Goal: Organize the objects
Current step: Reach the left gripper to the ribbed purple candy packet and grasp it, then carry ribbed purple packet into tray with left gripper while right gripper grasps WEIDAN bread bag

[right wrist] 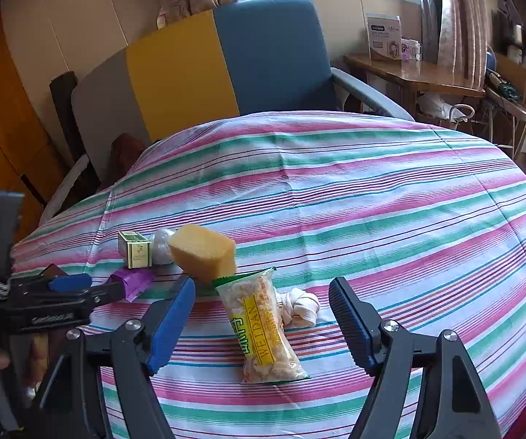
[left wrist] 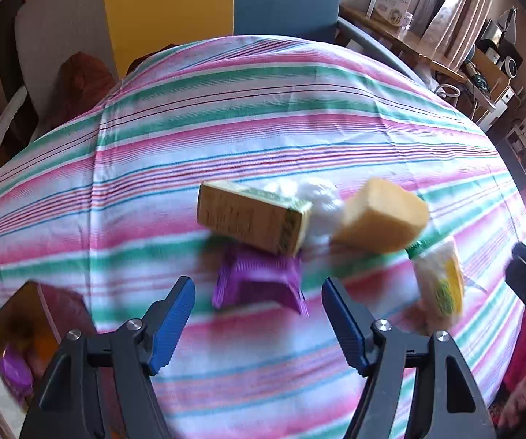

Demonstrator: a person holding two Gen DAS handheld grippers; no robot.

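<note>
On the striped tablecloth (right wrist: 372, 190) lie a small green-yellow box (left wrist: 252, 219) (right wrist: 134, 248), a yellow sponge (left wrist: 381, 216) (right wrist: 204, 252), a purple wrapper (left wrist: 259, 285) (right wrist: 133, 281), a white wad (left wrist: 317, 194) (right wrist: 162, 245), a clear snack packet (right wrist: 263, 325) (left wrist: 442, 281) and a knotted white cloth (right wrist: 299, 307). My left gripper (left wrist: 259, 314) is open, just short of the purple wrapper; it also shows in the right wrist view (right wrist: 76, 285). My right gripper (right wrist: 263, 314) is open, its fingers either side of the snack packet.
A blue and yellow chair (right wrist: 233, 66) stands behind the table. A wooden desk (right wrist: 416, 73) with boxes is at the back right. A dark box (left wrist: 28, 322) sits at the near left edge of the table.
</note>
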